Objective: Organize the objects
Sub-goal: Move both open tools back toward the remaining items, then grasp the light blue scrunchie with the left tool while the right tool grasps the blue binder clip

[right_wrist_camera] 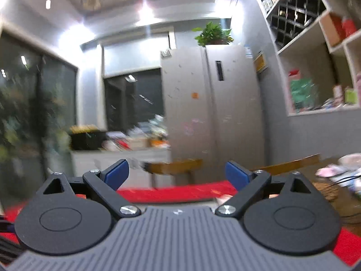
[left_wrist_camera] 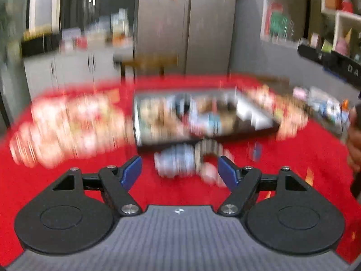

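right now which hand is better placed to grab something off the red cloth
Left. Its gripper is open and angled down at blurred items on the red cloth. The right gripper, also open, faces the fridge.

place: home kitchen-dining room; signs: double-door fridge (right_wrist_camera: 212, 103); wine rack (right_wrist_camera: 293, 11); cluttered counter (right_wrist_camera: 126, 142); red-clothed table (left_wrist_camera: 67, 192)

**Heavy blur, glaring ceiling lights**

Motion blur smeared the red tablecloth (left_wrist_camera: 67, 192) and its clutter. Ceiling lights (right_wrist_camera: 146, 13) flared white in the right view. Fisheye distortion bent the fridge (right_wrist_camera: 212, 103) and shelves (right_wrist_camera: 315, 45) at the edges.
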Tool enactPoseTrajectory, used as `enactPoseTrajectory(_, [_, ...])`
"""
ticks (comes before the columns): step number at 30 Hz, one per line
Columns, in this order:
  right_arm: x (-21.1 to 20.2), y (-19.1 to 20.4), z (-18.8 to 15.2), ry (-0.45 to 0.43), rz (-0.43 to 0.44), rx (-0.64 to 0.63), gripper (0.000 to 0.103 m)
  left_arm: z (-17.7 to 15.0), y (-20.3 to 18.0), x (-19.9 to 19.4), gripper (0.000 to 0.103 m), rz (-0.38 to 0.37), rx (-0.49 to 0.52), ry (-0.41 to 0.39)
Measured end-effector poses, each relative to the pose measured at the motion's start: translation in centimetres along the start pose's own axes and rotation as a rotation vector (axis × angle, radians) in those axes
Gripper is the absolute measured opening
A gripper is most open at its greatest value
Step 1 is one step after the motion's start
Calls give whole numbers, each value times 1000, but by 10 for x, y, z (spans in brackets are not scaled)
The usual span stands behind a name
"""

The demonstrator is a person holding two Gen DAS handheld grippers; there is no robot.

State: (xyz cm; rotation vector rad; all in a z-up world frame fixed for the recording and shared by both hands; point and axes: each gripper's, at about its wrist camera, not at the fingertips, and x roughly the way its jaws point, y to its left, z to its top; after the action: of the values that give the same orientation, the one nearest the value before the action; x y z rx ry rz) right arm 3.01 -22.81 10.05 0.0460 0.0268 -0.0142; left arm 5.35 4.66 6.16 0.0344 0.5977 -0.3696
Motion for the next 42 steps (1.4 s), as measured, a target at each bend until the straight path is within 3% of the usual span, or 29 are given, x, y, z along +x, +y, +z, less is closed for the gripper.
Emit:
enactPoseTrajectory(3, [18, -2, -23, 95, 3, 15, 93, -17, 1, 25, 78, -9, -41, 82])
enactPoseTrajectory(6, [32, -6, -32, 184, 34, 54, 91, -25, -3, 40, 78, -3, -31, 95])
enactPoseTrajectory(13, [44, -20, -48, 329, 232, 207, 88, -9, -10, 73, 78, 28, -45, 90])
enactPoseTrajectory(19, [52, -22, -52, 374, 153, 89, 75, 3, -8, 89, 78, 86, -8, 61])
enactPoseTrajectory(23, [63, -26, -65, 496, 173, 94, 70, 7, -3, 103, 78, 72, -11, 84])
enactPoseTrajectory(29, [69, -21, -78, 558, 194, 94, 70, 6, -12, 111, 77, 77, 59, 70])
enactPoseTrajectory(32, [70, -21, -81, 577, 204, 108, 70, 7, -10, 109, 73, 64, 51, 83])
enactPoseTrajectory(42, [71, -18, -86, 589, 205, 110, 69, 3, -17, 102, 44, 53, 52, 70])
